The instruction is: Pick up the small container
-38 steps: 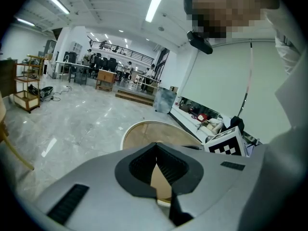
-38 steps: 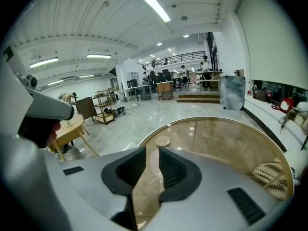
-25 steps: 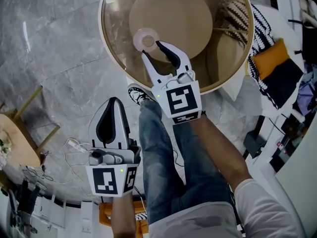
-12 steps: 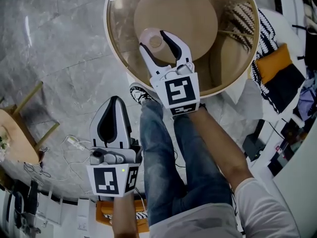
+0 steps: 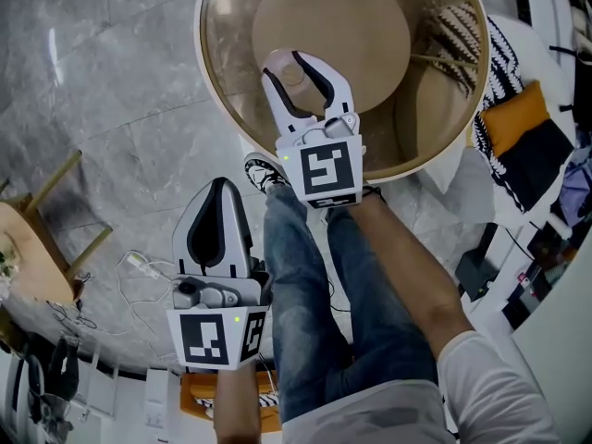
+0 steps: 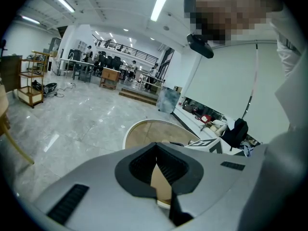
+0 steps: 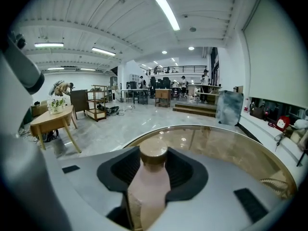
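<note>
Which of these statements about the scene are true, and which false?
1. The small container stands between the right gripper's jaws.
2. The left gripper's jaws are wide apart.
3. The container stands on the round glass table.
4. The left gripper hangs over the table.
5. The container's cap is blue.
1. True. The small container is between the right gripper jaws, which have just been closing on it.
2. False. The left gripper has its jaws together, with nothing between them.
3. True. It stands on the round glass table.
4. False. It hangs over the floor, beside the person's leg.
5. False. The cap is tan.
</note>
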Demonstrator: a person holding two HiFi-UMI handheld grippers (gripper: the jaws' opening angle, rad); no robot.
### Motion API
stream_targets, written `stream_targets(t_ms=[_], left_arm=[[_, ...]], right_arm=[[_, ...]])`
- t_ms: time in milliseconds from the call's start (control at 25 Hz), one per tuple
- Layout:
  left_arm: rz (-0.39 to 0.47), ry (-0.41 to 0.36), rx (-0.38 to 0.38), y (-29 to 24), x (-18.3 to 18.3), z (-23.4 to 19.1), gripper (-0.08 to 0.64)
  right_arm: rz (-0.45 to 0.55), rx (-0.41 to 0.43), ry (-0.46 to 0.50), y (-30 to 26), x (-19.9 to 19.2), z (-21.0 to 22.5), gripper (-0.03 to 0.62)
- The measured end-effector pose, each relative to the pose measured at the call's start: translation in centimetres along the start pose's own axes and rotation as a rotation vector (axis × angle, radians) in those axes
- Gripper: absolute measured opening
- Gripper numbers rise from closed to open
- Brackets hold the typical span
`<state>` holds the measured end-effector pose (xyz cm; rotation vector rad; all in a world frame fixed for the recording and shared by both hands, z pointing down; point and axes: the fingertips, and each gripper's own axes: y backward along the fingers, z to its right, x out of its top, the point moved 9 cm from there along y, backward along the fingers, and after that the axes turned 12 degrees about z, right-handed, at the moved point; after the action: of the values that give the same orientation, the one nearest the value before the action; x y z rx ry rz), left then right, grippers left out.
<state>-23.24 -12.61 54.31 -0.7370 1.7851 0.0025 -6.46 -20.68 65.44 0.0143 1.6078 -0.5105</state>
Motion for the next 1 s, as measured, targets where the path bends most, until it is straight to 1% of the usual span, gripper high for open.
stream_targets(t_ms=[360,760,1000], left_arm=[[0.001,-0.004,0.001,0.5,-0.2,0.1,0.017],[0.01,-0.008,0.003,1.0,0.0,0.8,0.017],[0.02,-0.012,0.007,1.3,0.3,1.2,0.017]], right_arm=[[0.027,-0.007,-0.009,-0.3,0.0,0.1,0.143],[-0.009,0.035,-0.008,0.1,0.1,0.3,0.137],[-0.04,0.035,-0.025,0.6,0.2,0.5,0.137]])
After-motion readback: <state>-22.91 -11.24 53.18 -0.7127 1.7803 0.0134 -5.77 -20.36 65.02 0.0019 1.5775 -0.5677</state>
